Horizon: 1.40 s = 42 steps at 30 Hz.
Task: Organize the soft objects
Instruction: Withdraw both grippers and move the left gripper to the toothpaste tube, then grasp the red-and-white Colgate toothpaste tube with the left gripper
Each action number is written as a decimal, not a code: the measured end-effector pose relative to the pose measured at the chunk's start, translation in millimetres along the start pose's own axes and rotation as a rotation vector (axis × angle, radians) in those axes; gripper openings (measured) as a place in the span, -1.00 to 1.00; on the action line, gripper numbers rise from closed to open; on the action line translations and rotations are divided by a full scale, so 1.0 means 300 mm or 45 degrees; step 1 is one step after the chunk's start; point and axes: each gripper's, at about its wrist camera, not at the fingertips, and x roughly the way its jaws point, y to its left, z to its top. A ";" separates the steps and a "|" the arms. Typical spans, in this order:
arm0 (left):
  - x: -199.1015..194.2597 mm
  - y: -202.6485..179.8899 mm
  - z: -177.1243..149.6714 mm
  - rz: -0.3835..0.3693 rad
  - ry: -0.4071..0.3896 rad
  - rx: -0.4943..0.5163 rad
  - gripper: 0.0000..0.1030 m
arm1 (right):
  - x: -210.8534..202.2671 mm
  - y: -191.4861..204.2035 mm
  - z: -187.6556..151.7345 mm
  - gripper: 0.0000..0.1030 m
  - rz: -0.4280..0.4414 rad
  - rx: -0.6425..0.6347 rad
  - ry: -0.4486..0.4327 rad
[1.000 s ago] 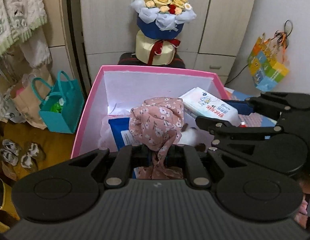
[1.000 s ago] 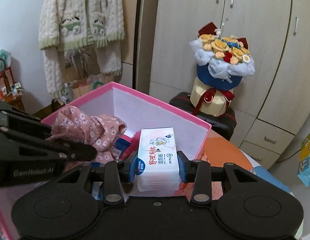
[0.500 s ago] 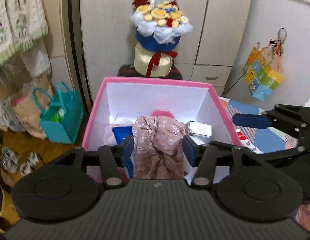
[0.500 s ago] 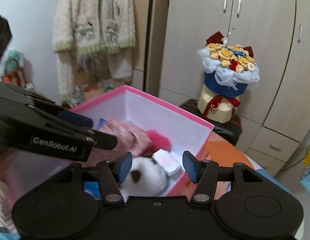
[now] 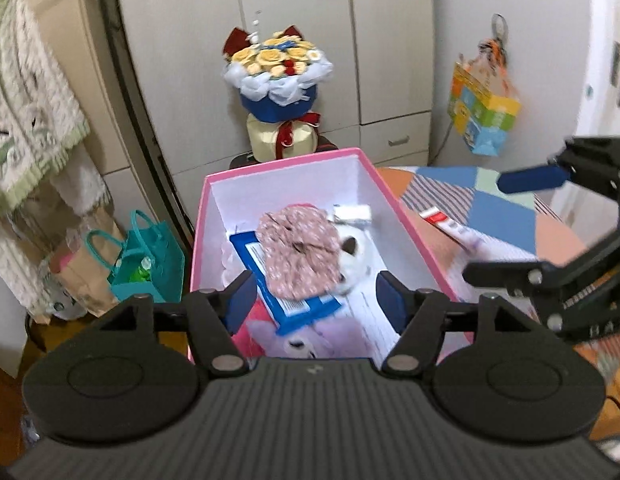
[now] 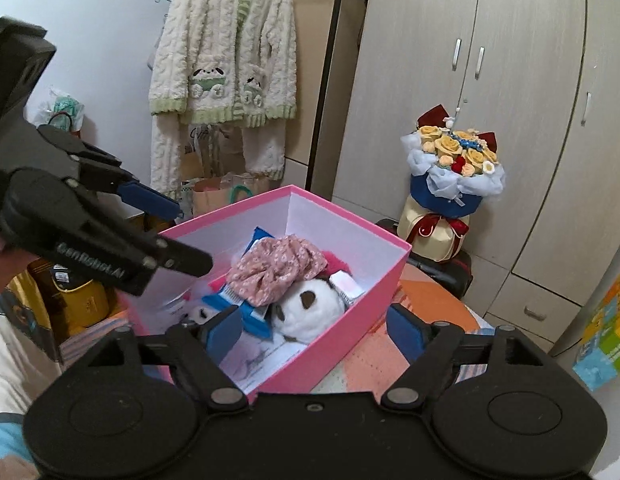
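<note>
A pink box (image 5: 393, 196) (image 6: 373, 288) stands on the patchwork table. Inside it lie a pink floral cloth (image 5: 298, 248) (image 6: 276, 272), a white plush with dark patches (image 5: 355, 252) (image 6: 310, 308), a blue-edged tissue pack (image 5: 270, 276) (image 6: 240, 306) and a small white pack (image 5: 351, 213) (image 6: 345, 286). My left gripper (image 5: 315, 300) (image 6: 172, 232) hovers above the box's near end, jaws opening, nothing between them. My right gripper (image 6: 315, 326) (image 5: 513, 224) hangs over the box's near corner, jaws opening and empty.
A flower bouquet (image 5: 278, 80) (image 6: 453, 172) stands on a dark case before the wardrobe. A teal bag (image 5: 146, 256) and paper bags sit on the floor left of the box. A tube (image 5: 449, 224) lies on the tablecloth. A fluffy robe (image 6: 226, 60) hangs behind.
The left gripper let go of the floral cloth and the right let go of the tissue pack; both now lie in the box. Both grippers opened, drew back and rose.
</note>
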 end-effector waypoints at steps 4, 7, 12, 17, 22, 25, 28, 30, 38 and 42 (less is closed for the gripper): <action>-0.075 -0.050 -0.028 -0.039 0.000 0.043 0.34 | -0.072 -0.004 -0.022 0.62 0.038 0.049 0.000; -0.129 -0.077 -0.045 -0.069 -0.013 0.064 0.35 | -0.130 -0.004 -0.043 0.63 0.045 0.058 -0.008; -0.192 -0.126 -0.077 -0.095 -0.027 0.088 0.46 | -0.220 0.007 -0.087 0.69 0.027 0.028 -0.022; -0.212 -0.177 -0.113 -0.120 -0.023 0.104 0.48 | -0.296 0.006 -0.160 0.71 0.022 -0.007 -0.042; -0.186 -0.252 -0.115 -0.222 0.006 0.093 0.54 | -0.342 -0.025 -0.247 0.73 0.024 0.007 -0.057; -0.161 -0.315 -0.104 -0.272 -0.017 0.115 0.72 | -0.353 -0.064 -0.291 0.73 0.016 0.039 -0.067; -0.138 -0.356 -0.091 -0.294 -0.070 0.089 0.72 | -0.371 -0.094 -0.337 0.75 0.049 0.037 -0.117; -0.109 -0.376 -0.077 -0.307 -0.079 0.058 0.72 | -0.373 -0.104 -0.357 0.78 0.036 0.028 -0.124; 0.033 -0.480 -0.025 -0.400 -0.062 -0.052 0.67 | -0.260 -0.243 -0.409 0.78 0.029 0.154 -0.152; 0.162 -0.512 0.006 -0.450 0.006 -0.155 0.53 | -0.139 -0.320 -0.427 0.78 0.100 0.213 -0.143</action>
